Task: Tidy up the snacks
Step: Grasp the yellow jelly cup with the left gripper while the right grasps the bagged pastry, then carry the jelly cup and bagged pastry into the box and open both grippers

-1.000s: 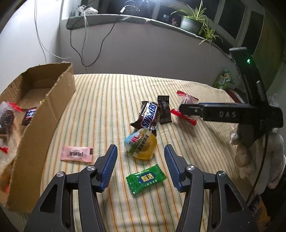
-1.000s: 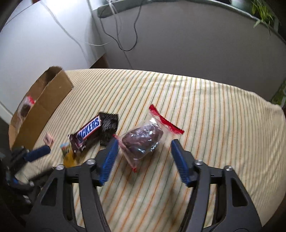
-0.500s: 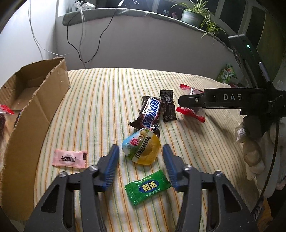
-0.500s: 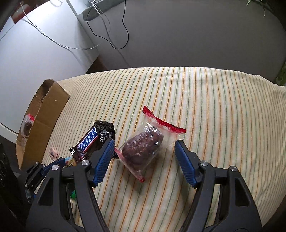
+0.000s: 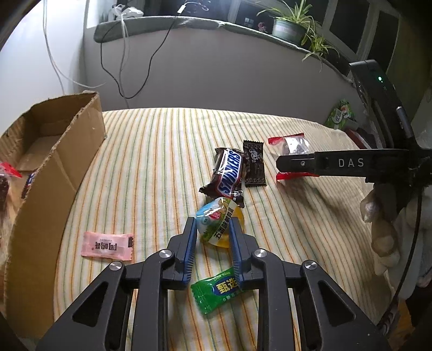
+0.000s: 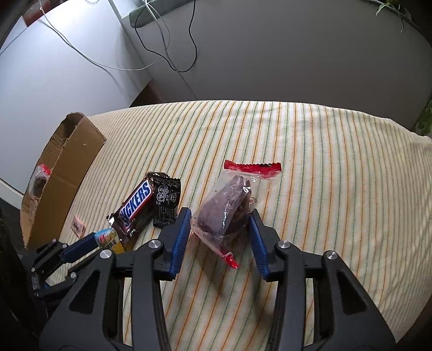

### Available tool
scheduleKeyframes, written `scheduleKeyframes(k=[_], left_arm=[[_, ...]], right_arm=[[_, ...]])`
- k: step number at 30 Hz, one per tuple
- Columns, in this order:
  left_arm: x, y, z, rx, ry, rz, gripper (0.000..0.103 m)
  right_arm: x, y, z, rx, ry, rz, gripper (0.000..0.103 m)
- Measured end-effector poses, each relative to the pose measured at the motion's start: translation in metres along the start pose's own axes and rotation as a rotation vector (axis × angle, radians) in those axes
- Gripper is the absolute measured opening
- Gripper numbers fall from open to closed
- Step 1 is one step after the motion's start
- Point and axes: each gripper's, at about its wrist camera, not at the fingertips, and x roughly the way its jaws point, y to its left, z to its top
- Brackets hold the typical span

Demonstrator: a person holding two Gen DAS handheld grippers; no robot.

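A home: striped tablecloth [image 5: 167, 151], potted plant [image 5: 290, 25] on the windowsill.

A striped cloth [image 5: 162, 151] in yellow, green and orange covers the tabletop. Behind it runs a grey ledge [image 5: 216, 25] with a potted plant [image 5: 290, 27] on it; a black cable [image 5: 140, 70] and a white cable [image 5: 58, 67] hang down the wall. A green packet [image 5: 340, 114] lies off the far right edge.

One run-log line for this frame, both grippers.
left gripper: jaws just closed on jelly cup | right gripper: jaws just closed on clear red-edged packet | both on striped cloth | cardboard box: not reached
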Motion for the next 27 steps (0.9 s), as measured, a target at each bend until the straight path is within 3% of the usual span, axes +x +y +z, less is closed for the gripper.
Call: scheduleKeyframes(k=[1,3,4,5,9,10,14,27], left_arm=[[0.0,-0.002,0.001,0.007,-0.004,0.008,0.025],[0.002,-0.006,0.003,0.009,-0.001,0.018,0.04],[0.004,-0.008,0.004,0.013,0.0,0.022,0.055],[0.006,-0.009,0.006,0.017,0.0,0.037,0.059],[0.02,-0.018,0.01,0.055,0.035,0.086,0.056],[0.024,-0.02,0.01,0.068,0.041,0.096,0.045],[0.025,-0.023,0.01,0.091,0.034,0.111,0.04],[-0.023,-0.001,0.011,0.024,-0.068,0.083,0.039]], right_arm=[[0.0,-0.001,0.0,0.002,0.001,-0.001,0.044],[-0.002,-0.003,-0.001,0.005,-0.001,0.0,0.044],[-0.003,-0.003,-0.001,0.004,-0.001,0.0,0.044],[-0.004,-0.004,-0.002,0.003,-0.002,0.0,0.044],[-0.006,-0.001,-0.002,-0.009,-0.007,-0.007,0.044],[-0.006,0.0,-0.001,-0.014,-0.009,-0.011,0.044],[-0.01,0.002,-0.003,-0.035,-0.019,-0.025,0.044],[-0.035,0.023,-0.002,-0.075,-0.074,-0.009,0.044]])
